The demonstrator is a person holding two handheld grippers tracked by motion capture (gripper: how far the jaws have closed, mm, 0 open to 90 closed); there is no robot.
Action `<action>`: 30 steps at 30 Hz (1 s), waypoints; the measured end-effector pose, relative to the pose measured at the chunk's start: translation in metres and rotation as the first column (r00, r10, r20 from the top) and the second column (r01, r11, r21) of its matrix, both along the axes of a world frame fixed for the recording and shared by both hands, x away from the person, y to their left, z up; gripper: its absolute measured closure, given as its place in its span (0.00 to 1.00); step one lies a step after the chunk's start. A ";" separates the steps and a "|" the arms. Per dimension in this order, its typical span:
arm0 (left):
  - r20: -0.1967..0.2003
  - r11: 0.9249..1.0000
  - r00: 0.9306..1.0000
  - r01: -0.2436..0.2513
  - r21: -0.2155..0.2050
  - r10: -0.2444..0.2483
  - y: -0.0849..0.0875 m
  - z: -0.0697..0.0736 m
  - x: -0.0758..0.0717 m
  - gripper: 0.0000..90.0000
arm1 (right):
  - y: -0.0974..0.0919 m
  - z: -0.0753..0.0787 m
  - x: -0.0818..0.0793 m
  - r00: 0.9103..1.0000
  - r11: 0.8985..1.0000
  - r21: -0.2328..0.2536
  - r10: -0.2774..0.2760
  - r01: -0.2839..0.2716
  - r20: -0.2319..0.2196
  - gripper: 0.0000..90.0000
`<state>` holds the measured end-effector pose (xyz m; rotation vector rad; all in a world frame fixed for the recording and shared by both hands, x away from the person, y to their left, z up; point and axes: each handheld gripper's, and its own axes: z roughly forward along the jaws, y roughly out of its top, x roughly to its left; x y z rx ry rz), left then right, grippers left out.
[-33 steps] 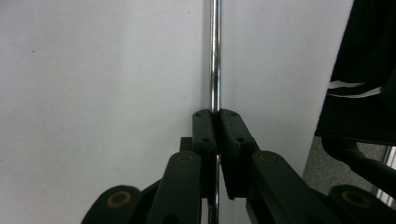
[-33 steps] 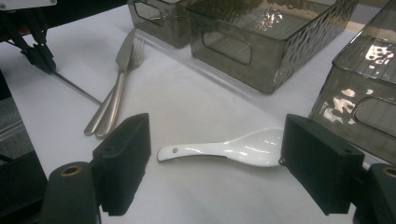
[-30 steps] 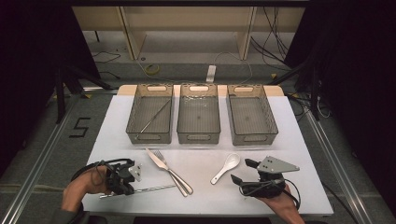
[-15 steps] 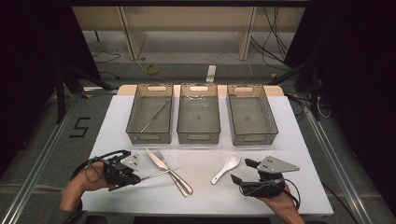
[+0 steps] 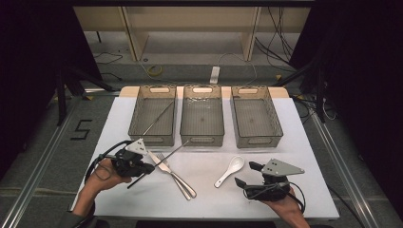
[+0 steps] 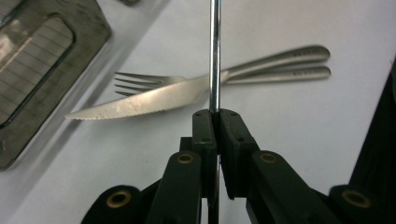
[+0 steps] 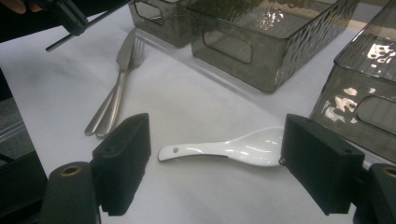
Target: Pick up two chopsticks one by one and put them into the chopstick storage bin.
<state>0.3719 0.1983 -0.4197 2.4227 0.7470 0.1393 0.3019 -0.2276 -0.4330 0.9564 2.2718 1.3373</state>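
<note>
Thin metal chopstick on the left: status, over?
Left gripper shut on thin metal chopstick, lifted clear of white table. Right gripper open before white ceramic spoon. Steel knife and fork lie beneath.

Three bins stand in a row at the far side of the bench, the left bin holding one chopstick. Before them, a knife and fork lie crossed at left, a soup spoon to their right. The left tool holds a second chopstick just left of the knife; the right tool sits beside the spoon.
</note>
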 end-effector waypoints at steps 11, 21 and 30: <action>0.007 0.988 0.989 -0.146 -0.050 0.146 -0.001 0.009 0.011 0.94 | 0.000 0.000 0.000 1.000 1.000 0.003 -0.002 0.002 -0.001 0.28; 0.029 0.980 0.982 -0.186 -0.069 0.188 -0.006 0.022 0.026 0.94 | -0.002 0.000 0.000 1.000 1.000 0.007 -0.011 0.011 -0.007 0.28; 0.050 0.964 0.969 -0.233 -0.125 0.241 -0.003 0.037 0.051 0.94 | -0.002 -0.001 0.001 1.000 1.000 0.020 -0.017 0.017 -0.009 0.28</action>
